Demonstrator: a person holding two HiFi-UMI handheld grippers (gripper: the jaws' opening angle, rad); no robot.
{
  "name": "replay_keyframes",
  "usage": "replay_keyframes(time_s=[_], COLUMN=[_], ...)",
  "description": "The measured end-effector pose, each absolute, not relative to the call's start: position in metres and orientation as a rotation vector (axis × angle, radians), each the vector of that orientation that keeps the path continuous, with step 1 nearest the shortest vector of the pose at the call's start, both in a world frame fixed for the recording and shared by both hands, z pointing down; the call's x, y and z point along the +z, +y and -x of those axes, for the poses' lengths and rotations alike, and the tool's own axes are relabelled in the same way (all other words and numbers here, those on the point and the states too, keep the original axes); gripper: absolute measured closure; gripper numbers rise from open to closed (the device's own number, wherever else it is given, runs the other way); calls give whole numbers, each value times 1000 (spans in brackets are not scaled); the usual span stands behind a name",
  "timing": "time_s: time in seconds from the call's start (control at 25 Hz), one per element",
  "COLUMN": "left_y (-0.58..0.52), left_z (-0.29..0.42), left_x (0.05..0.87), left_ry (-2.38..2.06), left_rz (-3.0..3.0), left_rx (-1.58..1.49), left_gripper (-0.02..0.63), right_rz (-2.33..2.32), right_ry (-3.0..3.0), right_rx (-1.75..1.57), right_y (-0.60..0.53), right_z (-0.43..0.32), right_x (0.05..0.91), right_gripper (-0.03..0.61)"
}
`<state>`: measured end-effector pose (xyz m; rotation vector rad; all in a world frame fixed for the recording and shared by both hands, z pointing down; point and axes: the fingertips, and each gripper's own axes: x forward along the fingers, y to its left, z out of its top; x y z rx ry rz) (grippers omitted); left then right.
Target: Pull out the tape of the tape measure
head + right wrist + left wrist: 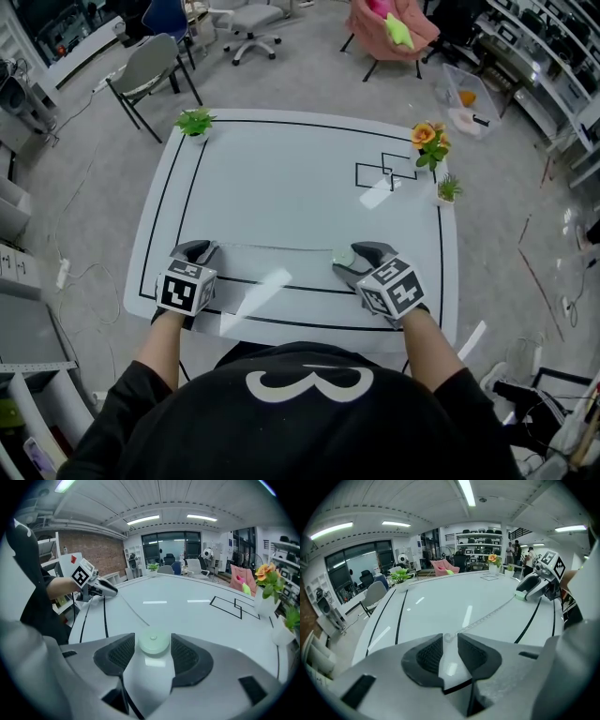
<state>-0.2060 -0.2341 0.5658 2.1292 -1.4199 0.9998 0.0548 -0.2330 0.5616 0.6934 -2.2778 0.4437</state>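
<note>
Gripping tape measure (pixel 153 644) in right tool (pixel 153 638); tape end (pixel 448 637) between parted left tool (pixel 450 635).

Tape (pixel 272 248) between left tongs (pixel 200 249) and right tongs (pixel 362 251)

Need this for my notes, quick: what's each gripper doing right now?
Left gripper: open, tape end lying loose at its tips.
Right gripper: closed on the round tape measure case.

A folding chair (pixel 150 62) and swivel chair (pixel 255 17) stand on grey floor (pixel 84 173).
</note>
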Motion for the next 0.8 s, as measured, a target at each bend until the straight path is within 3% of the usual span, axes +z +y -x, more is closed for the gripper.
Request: replay_keyframes(time_s=[0.16, 0.28, 0.6, 0.8], left_y=[-230, -222, -198, -176], left_z=[207, 199, 145, 96], left_x=[555, 541, 470, 425], left_ry=[-1430, -1405, -1300, -1122], left_rz=[-2135, -2159, -2326, -2446], left_rx=[885, 797, 538, 322], left_gripper=[442, 404, 413, 464], right_rz=[-724, -790, -794, -829], right_ry=[-2332, -2420, -2661, -2811], right_rx=[480, 452, 435, 491], right_y=[-229, -227, -194, -181], right_z=[-60, -63, -56, -53], right_x=[548, 523, 445, 407], right_gripper=[356, 356, 369, 522])
